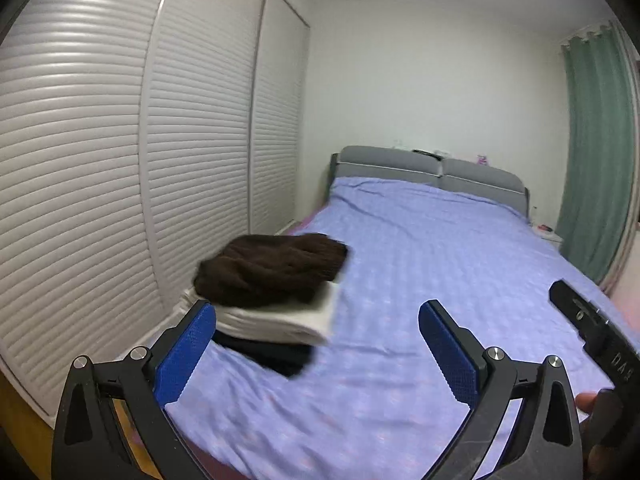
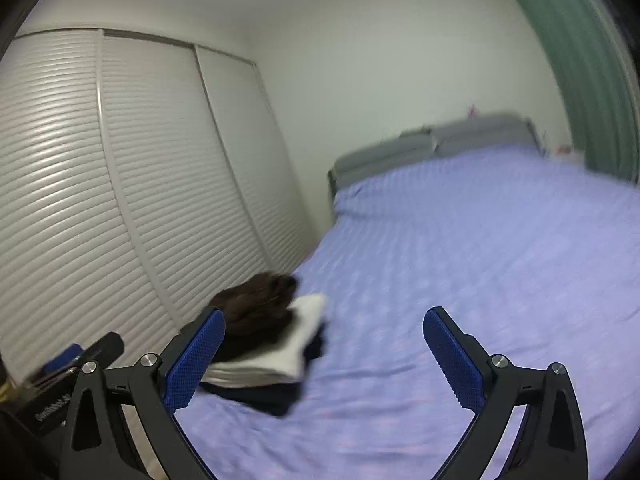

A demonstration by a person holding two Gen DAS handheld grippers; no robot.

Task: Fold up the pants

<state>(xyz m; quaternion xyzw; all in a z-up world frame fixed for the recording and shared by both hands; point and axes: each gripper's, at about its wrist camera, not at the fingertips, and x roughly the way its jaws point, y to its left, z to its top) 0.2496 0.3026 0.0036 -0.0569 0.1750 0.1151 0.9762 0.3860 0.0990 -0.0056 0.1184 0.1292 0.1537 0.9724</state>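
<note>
Lavender bedding (image 1: 420, 280) covers a wide bed, its cloth smooth with faint paler stripes and only shallow creases. Behind it stands a grey padded headboard (image 1: 424, 168) in two cushioned halves against a plain white wall. Along the left side run tall white wardrobe doors (image 1: 100, 160), ribbed with horizontal slats, and a green curtain (image 1: 596, 152) hangs in soft vertical pleats at the far right.

Near the left edge of the bed sits a stack of folded clothes. On top lies a dark brown garment (image 1: 272, 272), thick and fuzzy like a chunky knit, bunched into a rounded heap. Under it is a white piece (image 1: 288, 320), folded flat into a neat slab with layered edges. At the bottom a dark navy or black piece (image 1: 276, 354) shows only its front edge and one corner, flat against the sheet. I cannot tell which of these are pants.

My left gripper (image 1: 316, 348) hangs above the near part of the bed, released, its blue textured pads spread wide with nothing between them; its left pad (image 1: 184, 354) overlaps the stack's near corner in the view, though I cannot tell whether it touches. My right gripper (image 2: 324, 354) is likewise spread wide and holding nothing, pointed at the same stack (image 2: 272, 344), which looks blurred from that side. Its black body (image 1: 592, 336) shows at the right edge of the left view.
</note>
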